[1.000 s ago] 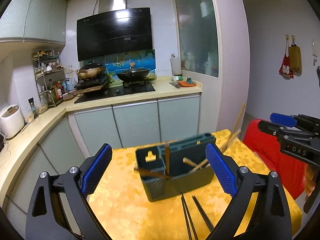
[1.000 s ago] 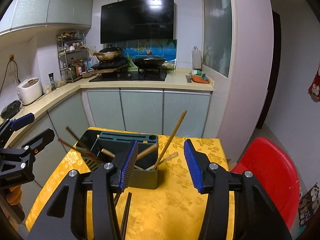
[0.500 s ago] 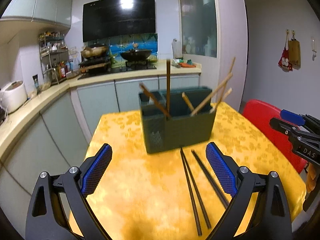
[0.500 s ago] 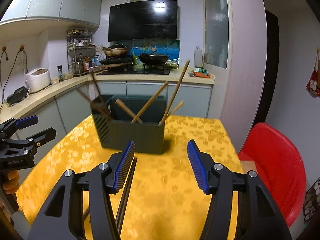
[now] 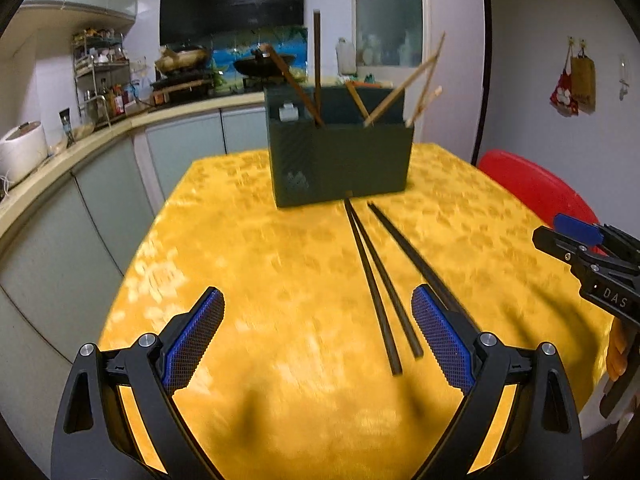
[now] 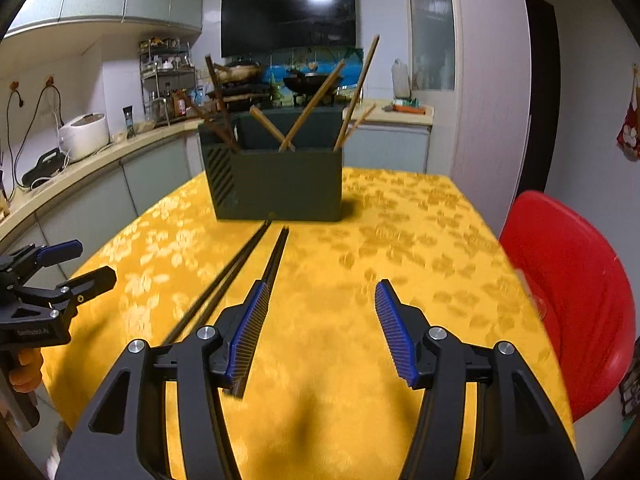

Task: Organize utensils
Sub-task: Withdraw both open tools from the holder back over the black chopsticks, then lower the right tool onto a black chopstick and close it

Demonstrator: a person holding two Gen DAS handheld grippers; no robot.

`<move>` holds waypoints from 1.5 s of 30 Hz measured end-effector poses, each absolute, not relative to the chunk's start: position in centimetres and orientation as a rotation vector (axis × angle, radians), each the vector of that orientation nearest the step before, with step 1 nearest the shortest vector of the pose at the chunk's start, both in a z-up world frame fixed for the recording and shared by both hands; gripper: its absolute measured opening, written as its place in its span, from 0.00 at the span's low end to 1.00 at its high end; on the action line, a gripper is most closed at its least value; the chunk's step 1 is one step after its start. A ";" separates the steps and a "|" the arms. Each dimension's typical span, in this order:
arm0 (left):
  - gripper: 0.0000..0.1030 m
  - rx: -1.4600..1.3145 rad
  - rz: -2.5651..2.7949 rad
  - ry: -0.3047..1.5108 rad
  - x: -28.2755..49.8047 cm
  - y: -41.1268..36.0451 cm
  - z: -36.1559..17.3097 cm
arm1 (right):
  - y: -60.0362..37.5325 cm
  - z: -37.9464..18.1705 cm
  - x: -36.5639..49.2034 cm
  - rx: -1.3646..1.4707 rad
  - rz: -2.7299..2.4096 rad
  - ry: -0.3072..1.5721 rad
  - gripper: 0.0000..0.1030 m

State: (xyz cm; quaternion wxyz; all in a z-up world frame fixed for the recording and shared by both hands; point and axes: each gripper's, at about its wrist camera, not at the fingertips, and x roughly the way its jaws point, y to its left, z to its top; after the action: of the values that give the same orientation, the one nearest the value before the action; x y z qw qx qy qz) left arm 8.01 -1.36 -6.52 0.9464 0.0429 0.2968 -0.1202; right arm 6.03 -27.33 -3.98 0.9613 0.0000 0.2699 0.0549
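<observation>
Kitchen, yellow tablecloth (image 5: 248, 248). Black chopsticks (image 5: 372, 280) flat before green holder (image 5: 340, 160) with wooden chopsticks (image 6: 312, 106). Left gripper (image 5: 316, 336) and right gripper (image 6: 320, 328) spread apart, grasping nothing.

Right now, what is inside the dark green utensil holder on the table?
Wooden chopsticks lean out of the utensil holder at several angles, darker ones toward its left end. Its opaque walls cover their lower ends and anything shorter inside.

dark green holder (image 5: 340, 160), black chopsticks (image 5: 370, 280), yellow floral tablecloth (image 5: 260, 260)
</observation>
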 end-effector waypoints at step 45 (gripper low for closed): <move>0.66 0.113 -0.212 0.779 8.9 -3.3 -12.6 | -23.4 -10.3 6.3 -0.147 0.239 0.747 0.47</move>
State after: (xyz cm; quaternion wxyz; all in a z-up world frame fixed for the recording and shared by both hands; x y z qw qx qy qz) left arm 8.85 -3.26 -12.58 0.9180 0.0549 0.3790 -0.1032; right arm 6.31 -23.44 -10.29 0.9214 -0.0714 0.3638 0.1162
